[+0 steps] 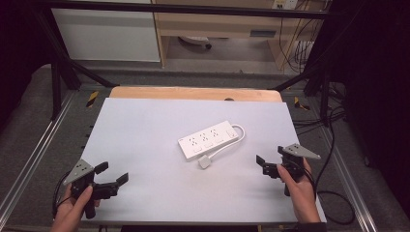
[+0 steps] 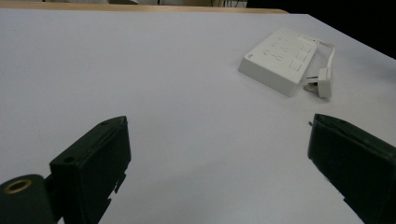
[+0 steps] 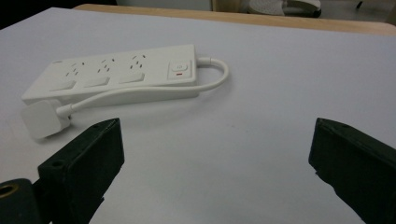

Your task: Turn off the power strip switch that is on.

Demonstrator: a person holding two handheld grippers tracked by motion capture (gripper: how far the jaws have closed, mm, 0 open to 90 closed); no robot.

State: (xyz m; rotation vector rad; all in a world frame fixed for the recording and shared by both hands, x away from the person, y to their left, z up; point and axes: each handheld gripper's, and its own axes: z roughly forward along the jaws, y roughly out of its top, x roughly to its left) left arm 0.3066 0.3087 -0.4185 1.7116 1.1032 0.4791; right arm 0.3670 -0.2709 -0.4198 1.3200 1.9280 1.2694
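A white power strip (image 1: 208, 139) lies flat near the middle of the white table top (image 1: 145, 121). Its short cable (image 1: 238, 137) loops from the right end back to a white plug (image 1: 205, 162) lying in front of it. My left gripper (image 1: 112, 173) is held open at the near left, well away from the strip. My right gripper (image 1: 270, 157) is open at the near right, a short way right of the plug. In the left gripper view the strip (image 2: 280, 60) and plug (image 2: 323, 84) lie far right. In the right gripper view the strip (image 3: 116, 77) and plug (image 3: 42, 119) lie close ahead on the left.
A wooden table edge (image 1: 193, 93) shows beyond the white sheet. Black frame bars (image 1: 58, 72) and metal rails (image 1: 29, 164) flank the table. Cables (image 1: 329, 159) trail over the floor at the right. Cabinets (image 1: 106, 34) stand at the back.
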